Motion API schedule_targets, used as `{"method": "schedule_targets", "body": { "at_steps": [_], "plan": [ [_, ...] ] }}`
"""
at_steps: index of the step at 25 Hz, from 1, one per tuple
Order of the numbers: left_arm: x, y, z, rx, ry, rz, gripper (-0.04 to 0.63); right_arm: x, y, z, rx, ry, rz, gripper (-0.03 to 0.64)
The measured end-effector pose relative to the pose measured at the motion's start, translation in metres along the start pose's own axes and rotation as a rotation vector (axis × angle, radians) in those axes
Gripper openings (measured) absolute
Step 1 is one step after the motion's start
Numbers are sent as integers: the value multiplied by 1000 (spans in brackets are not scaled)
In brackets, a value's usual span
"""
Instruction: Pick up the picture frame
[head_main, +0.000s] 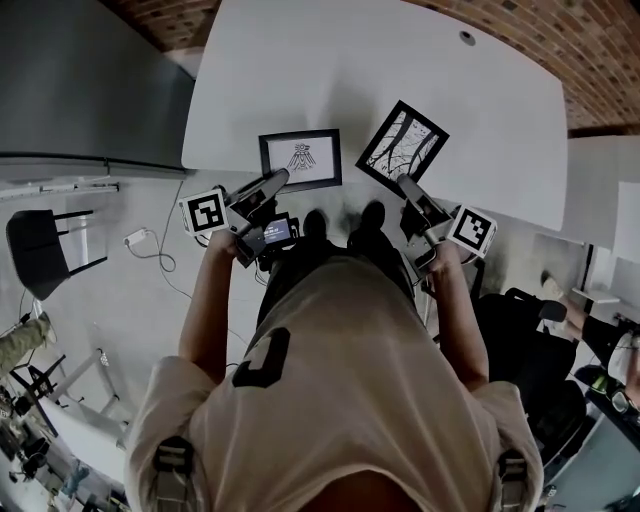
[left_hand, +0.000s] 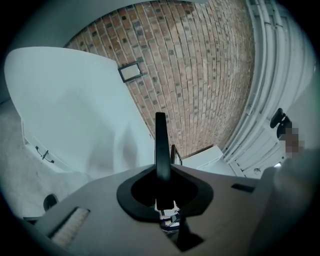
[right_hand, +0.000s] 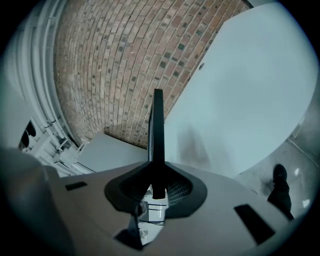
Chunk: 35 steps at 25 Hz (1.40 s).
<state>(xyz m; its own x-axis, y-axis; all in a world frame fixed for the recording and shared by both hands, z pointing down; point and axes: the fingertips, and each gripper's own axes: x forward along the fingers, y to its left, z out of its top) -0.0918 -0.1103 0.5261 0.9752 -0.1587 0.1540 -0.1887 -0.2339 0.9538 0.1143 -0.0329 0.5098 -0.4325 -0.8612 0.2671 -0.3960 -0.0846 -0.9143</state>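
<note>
Two black picture frames lie on the white table (head_main: 350, 60) near its front edge. One picture frame (head_main: 300, 158) sits straight and holds a small drawing. The other picture frame (head_main: 402, 147) is turned cornerwise and shows a branch pattern. My left gripper (head_main: 280, 178) hovers at the straight frame's near right corner. My right gripper (head_main: 405, 182) hovers at the turned frame's near corner. In the gripper views each pair of jaws reads as one dark blade, left gripper (left_hand: 160, 117) and right gripper (right_hand: 158, 95), both shut with nothing between them. Neither frame shows in those views.
A brick wall (left_hand: 200, 65) stands behind the table. A dark chair (head_main: 40, 245) and a cable (head_main: 150, 250) are on the floor at left. A black office chair (head_main: 530, 340) is at right. A small round grommet (head_main: 467, 38) sits at the table's far side.
</note>
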Motion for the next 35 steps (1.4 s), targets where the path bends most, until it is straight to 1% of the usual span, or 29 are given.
{"method": "schedule_targets", "body": {
  "at_steps": [4,7,11,14,18,23,29,35],
  "plan": [
    [10,-13,6,21,-19,-43,28,-6,20,9,-29,8,51,66],
    [7,-22,6,43,-30,-43,28,-14,35,12,-74,6,73,58],
    [8,-33,8,45,-43,-61,28,-19,48,14,-110,24,94,54],
    [9,-35,10,48,-50,-60,28,-20,47,15,-81,13,104,54],
    [8,-37,9,53,-54,-63,28,-22,51,20,-45,-21,155,54],
    [9,-46,11,53,-65,-81,28,-31,62,38,-47,-58,218,54],
    [9,-59,15,78,-87,-85,28,-41,77,51,-51,-61,286,54],
    [9,-65,16,95,-103,-75,28,-40,84,59,-37,-54,322,54]
  ]
}}
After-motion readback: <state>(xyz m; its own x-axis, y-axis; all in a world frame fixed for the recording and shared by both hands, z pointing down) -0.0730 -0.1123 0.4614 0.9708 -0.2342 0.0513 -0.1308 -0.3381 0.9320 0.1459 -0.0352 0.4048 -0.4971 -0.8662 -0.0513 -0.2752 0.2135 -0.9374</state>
